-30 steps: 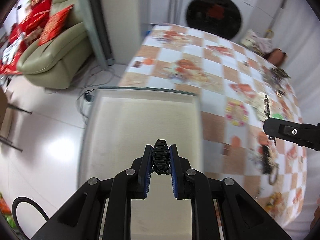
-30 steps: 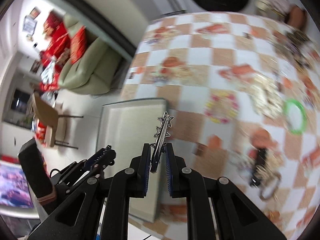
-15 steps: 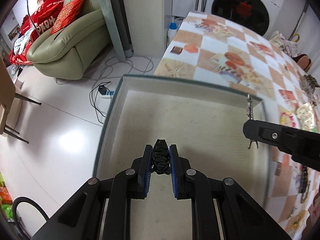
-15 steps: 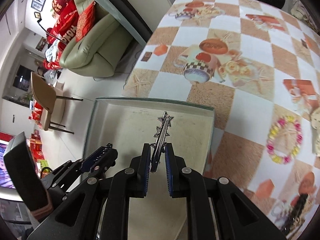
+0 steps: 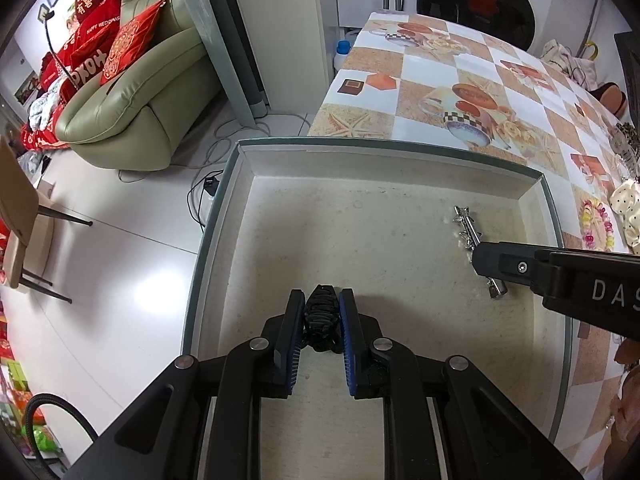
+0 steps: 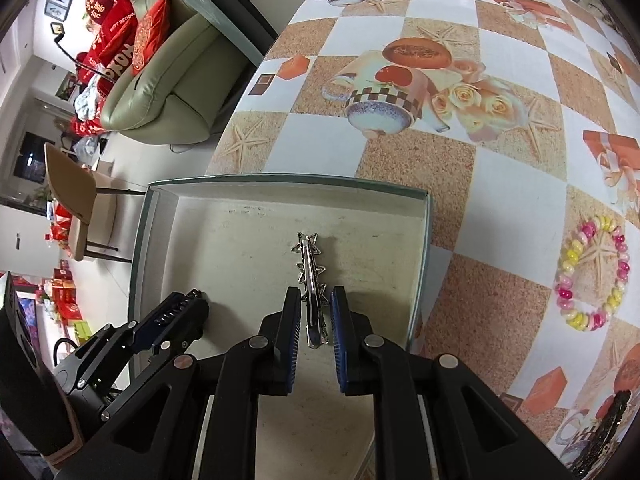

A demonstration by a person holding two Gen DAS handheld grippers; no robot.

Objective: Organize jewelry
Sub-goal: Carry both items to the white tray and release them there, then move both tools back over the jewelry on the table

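**A:** I'm looking over the table point(image 6: 500, 184) first. What's sitting on it?

**B:** The open box point(image 5: 224, 216) is lying at its corner, ready to collect the pieces. I'm holding both tools low inside it. The left tool point(image 5: 322, 322) is pinching the black hair claw point(image 5: 322, 312).

**A:** And the right tool point(image 6: 316, 314)?

**B:** It's flanking the silver star clip point(image 6: 309, 264); I'm judging the clip is resting on the box floor, the pads barely gripping.

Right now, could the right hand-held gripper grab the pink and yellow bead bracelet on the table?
Probably not yet. The right hand-held gripper is inside the box with the silver star clip between its fingers. The bead bracelet lies outside, past the box wall, with nothing on top of it.
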